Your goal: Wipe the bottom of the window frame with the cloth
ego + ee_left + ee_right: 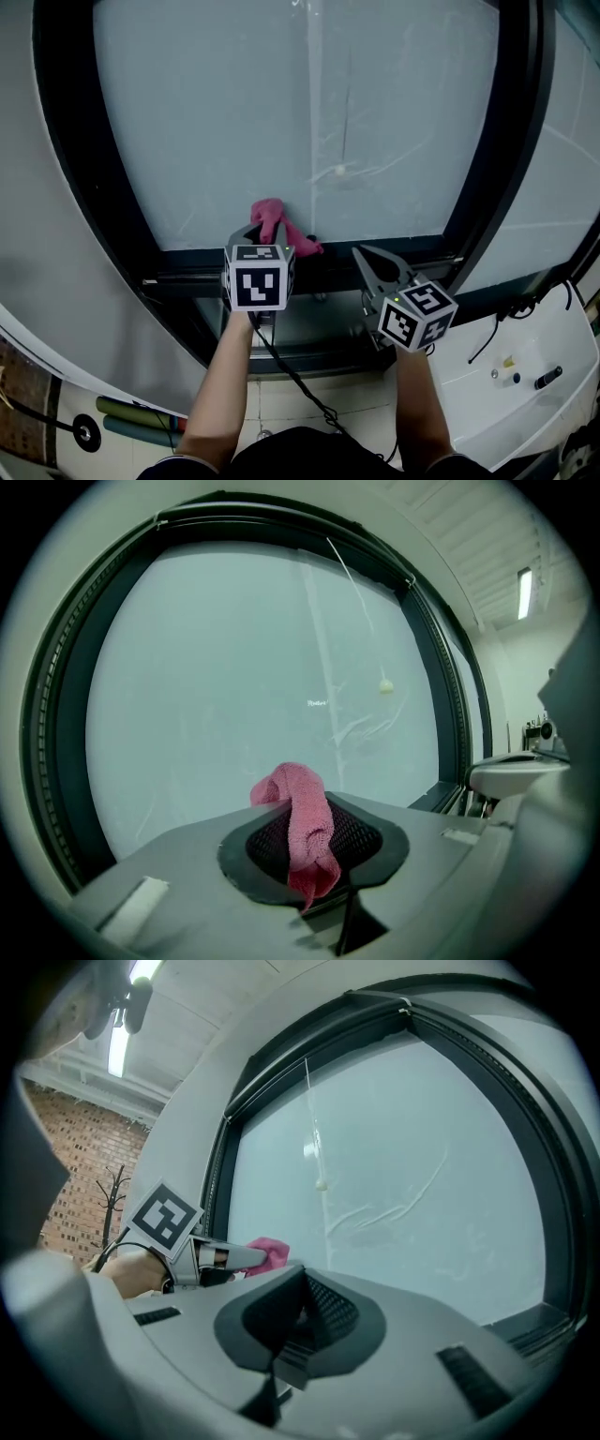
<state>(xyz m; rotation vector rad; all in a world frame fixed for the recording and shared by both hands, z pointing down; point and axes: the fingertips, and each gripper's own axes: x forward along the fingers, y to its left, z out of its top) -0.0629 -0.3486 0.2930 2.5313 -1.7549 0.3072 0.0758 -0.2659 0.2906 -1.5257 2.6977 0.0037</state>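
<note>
A pink cloth (281,227) hangs bunched against the lower glass, just above the dark bottom rail of the window frame (394,247). My left gripper (260,232) is shut on the cloth. In the left gripper view the pink cloth (307,825) is pinched between the jaws and folds over the top of them. My right gripper (372,265) hovers to the right, near the bottom rail, shut with nothing in it. In the right gripper view those jaws (298,1324) meet empty, and the left gripper (221,1259) with the cloth (270,1252) shows at the left.
Frosted glass fills the window, and a pull cord with a bead (338,172) hangs down its middle. A white basin (525,375) stands at the lower right. A black cable (298,389) trails down from the left gripper. Rolled items (141,419) lie at the lower left.
</note>
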